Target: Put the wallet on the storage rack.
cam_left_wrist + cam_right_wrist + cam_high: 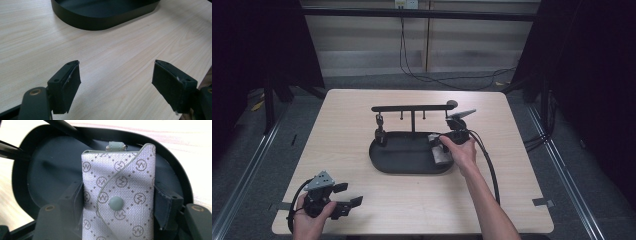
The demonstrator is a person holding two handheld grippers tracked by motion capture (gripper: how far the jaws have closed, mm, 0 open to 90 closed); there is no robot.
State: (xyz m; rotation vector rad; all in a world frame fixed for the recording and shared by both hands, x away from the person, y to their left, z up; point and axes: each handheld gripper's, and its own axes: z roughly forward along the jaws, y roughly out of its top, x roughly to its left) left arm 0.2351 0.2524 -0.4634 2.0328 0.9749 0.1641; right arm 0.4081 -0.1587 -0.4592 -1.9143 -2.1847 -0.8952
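A grey patterned pouch with a round snap button is held upright between the jaws of my right gripper, which is shut on its two sides. In the high view the pouch sits over the right end of a black oval tray, with the right gripper just above it. My left gripper rests at the table's front left corner, open and holding nothing. From the left gripper view its jaws stand wide apart over bare wood, the tray farther ahead.
A black T-shaped rack with hooks rises from the back of the tray. A small dark object hangs from its left hook. The light wooden table has a dark floor around it and cables behind.
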